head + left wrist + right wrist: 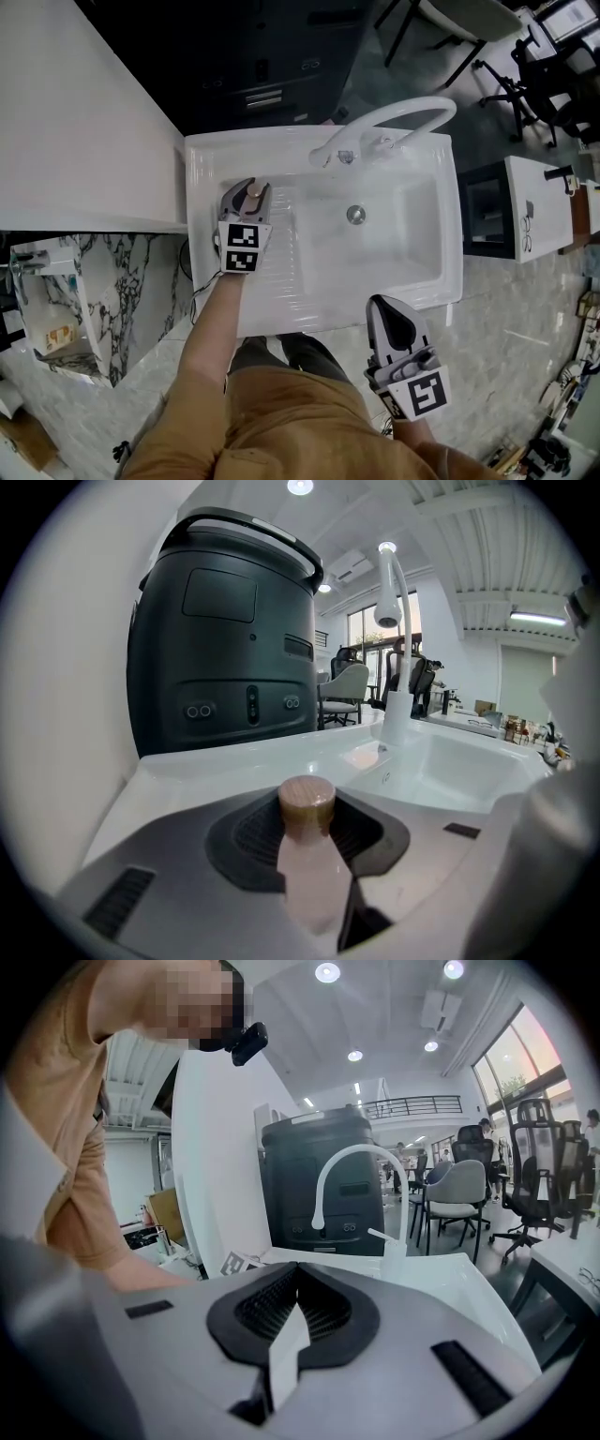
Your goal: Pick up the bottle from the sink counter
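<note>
gripping the pale pink bottle by its body, the left claw is closed on it at the sink desk's left side; the right claw, jaws together, holds nothing.

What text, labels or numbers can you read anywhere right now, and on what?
No readable text anywhere.
Bottle: no label showing.
Left cube, right cube: black-and-white marker squares only, no letters.
Black machine: buttons and a panel; any print is too small to read.
</note>
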`<state>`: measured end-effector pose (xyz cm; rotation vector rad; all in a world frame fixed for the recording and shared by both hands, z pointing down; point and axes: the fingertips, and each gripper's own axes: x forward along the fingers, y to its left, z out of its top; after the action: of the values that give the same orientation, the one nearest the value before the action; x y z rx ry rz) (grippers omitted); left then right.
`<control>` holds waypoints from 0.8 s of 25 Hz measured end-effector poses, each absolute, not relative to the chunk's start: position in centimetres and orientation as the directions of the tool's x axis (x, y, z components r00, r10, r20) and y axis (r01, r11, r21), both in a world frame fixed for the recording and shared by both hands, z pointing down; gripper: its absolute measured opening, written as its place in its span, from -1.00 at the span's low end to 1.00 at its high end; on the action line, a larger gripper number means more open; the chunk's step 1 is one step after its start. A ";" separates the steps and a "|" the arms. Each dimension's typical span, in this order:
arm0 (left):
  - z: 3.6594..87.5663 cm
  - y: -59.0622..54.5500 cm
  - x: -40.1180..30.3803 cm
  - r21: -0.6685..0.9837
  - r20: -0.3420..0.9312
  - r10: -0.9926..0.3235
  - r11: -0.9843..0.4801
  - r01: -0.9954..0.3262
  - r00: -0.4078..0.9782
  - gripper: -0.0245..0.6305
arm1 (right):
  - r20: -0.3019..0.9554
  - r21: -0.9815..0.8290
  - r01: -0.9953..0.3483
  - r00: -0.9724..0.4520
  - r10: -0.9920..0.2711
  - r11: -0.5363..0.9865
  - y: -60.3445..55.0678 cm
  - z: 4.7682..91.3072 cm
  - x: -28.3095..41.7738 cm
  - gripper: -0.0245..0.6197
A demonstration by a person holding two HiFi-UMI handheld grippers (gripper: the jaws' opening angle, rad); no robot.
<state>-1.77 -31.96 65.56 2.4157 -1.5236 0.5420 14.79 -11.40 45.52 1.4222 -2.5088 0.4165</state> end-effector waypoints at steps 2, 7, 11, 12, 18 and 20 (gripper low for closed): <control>65.1 -31.8 -1.8 -0.007 0.420 -0.819 -0.434 -0.901 0.392 -0.55 | 0.325 -0.136 -0.860 -0.507 -0.798 0.491 -11.4 45.4 14.7 -0.91; 64.1 -31.1 -1.8 -0.010 0.414 -0.819 -0.441 -0.898 0.397 -0.55 | 0.307 -0.147 -0.853 -0.521 -0.797 0.501 -11.4 44.8 14.3 -0.91; 62.7 -30.4 -1.8 -0.008 0.404 -0.819 -0.448 -0.894 0.407 -0.55 | 0.288 -0.143 -0.845 -0.534 -0.795 0.516 -11.3 44.1 13.8 -0.91; 62.3 -30.1 -1.7 -0.010 0.400 -0.818 -0.454 -0.891 0.413 -0.55 | 0.283 -0.142 -0.842 -0.538 -0.794 0.520 -11.3 44.0 13.5 -0.91; 60.0 -28.6 -1.7 -0.017 0.382 -0.814 -0.480 -0.877 0.438 -0.55 | 0.255 -0.135 -0.829 -0.559 -0.789 0.543 -11.0 43.2 12.1 -0.91; 59.1 -28.0 -1.8 -0.018 0.373 -0.814 -0.485 -0.874 0.445 -0.55 | 0.258 -0.125 -0.828 -0.560 -0.788 0.547 -10.7 43.1 11.9 -0.91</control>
<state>-1.78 -27.98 59.07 2.5148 -1.4857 0.5006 11.89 -10.71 43.07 1.3751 -2.6094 0.3474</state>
